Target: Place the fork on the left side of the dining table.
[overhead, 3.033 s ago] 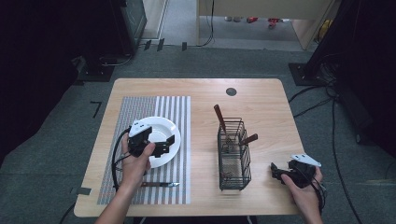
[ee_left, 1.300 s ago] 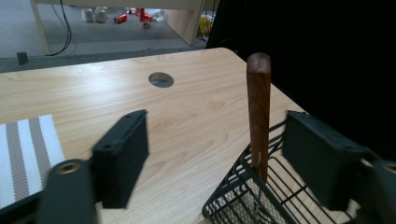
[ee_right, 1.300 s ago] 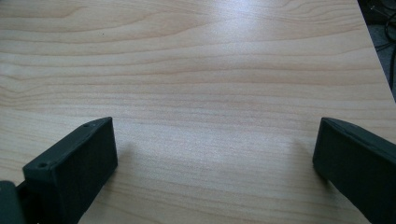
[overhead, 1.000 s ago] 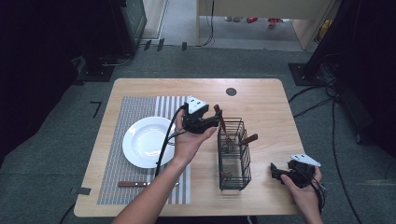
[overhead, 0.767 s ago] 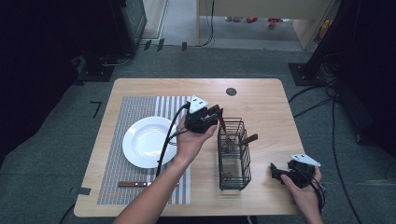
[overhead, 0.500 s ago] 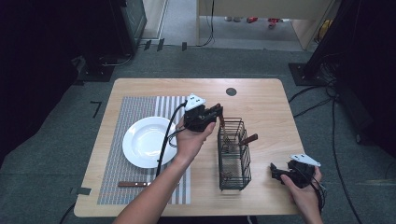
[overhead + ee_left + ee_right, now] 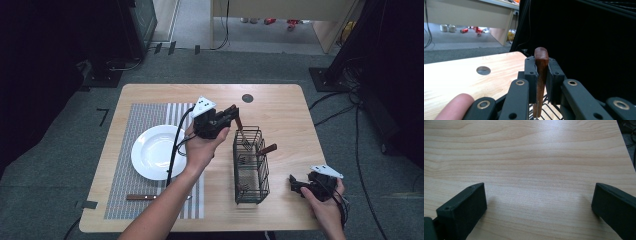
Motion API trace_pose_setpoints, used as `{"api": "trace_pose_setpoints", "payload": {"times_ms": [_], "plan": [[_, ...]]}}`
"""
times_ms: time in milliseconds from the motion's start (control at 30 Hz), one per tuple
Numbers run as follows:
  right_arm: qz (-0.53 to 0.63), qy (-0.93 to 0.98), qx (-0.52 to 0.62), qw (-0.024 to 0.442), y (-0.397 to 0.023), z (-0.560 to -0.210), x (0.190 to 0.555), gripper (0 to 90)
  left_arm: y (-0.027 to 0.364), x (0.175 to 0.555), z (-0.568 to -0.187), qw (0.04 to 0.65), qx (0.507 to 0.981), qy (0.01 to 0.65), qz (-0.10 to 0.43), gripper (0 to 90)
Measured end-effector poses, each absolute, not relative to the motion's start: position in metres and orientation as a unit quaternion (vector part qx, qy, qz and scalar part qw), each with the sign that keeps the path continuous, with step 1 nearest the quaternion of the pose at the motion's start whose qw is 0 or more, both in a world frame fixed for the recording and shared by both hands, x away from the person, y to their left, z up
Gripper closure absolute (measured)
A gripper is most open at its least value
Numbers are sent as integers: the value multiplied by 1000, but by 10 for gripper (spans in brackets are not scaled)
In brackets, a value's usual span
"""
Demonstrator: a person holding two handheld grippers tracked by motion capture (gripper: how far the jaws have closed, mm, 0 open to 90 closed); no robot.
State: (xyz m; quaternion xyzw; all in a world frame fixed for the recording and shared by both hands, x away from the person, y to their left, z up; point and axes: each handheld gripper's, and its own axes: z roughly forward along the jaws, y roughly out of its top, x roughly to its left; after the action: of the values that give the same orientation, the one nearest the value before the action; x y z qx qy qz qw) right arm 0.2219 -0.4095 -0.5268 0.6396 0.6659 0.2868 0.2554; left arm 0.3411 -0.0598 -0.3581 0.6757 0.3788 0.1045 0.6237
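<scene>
Wooden-handled utensil [image 7: 238, 121] first: from the high view I have it by the top of its handle in my left gripper [image 7: 231, 113], while the rest still stands in the far end of the wire caddy [image 7: 250, 167], whose near end lies toward me. My worry is the lift: if I pull at a slant, the hidden working end could catch the wire mesh and drag or tip the caddy, and a second wooden handle [image 7: 267, 148] leaning out of the basket could get knocked on the way. My right gripper [image 7: 295, 185] rests low near the table's right front corner, well apart from the caddy, so nothing steadies the basket. In the left gripper view the jaws are clamped on the handle's tip [image 7: 541, 67], close to its end, so it might pivot or slip once it hangs free. In the right gripper view the jaws stand wide apart over bare wood [image 7: 536, 170]. As for the setting, the table [image 7: 280, 107] is pale wood with a round cable hole [image 7: 247, 98], a striped placemat [image 7: 150, 112] carrying a white plate [image 7: 155, 150] and a knife [image 7: 145, 197], on grey carpet with dark equipment around.
</scene>
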Motion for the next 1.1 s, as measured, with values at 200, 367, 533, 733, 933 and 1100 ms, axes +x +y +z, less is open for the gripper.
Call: {"api": "trace_pose_setpoints", "payload": {"times_ms": [200,367,533,733,933,1100], "plan": [[287,666,640,255,-409,-527,222,0,-51,336,-340,639,662,376,108,824],[287,666,640,256,-409,-527,222,0,-44,333,-325,651,653,371,111,824],[287,666,640,256,-409,-527,222,0,-34,331,-314,668,639,365,108,825],[287,666,640,256,-409,-527,222,0,-23,330,-302,690,617,360,114,824],[287,666,640,256,-409,-527,222,0,-10,336,-298,698,601,370,123,824],[287,666,640,256,-409,-527,222,0,0,340,-297,702,591,374,133,824]]}}
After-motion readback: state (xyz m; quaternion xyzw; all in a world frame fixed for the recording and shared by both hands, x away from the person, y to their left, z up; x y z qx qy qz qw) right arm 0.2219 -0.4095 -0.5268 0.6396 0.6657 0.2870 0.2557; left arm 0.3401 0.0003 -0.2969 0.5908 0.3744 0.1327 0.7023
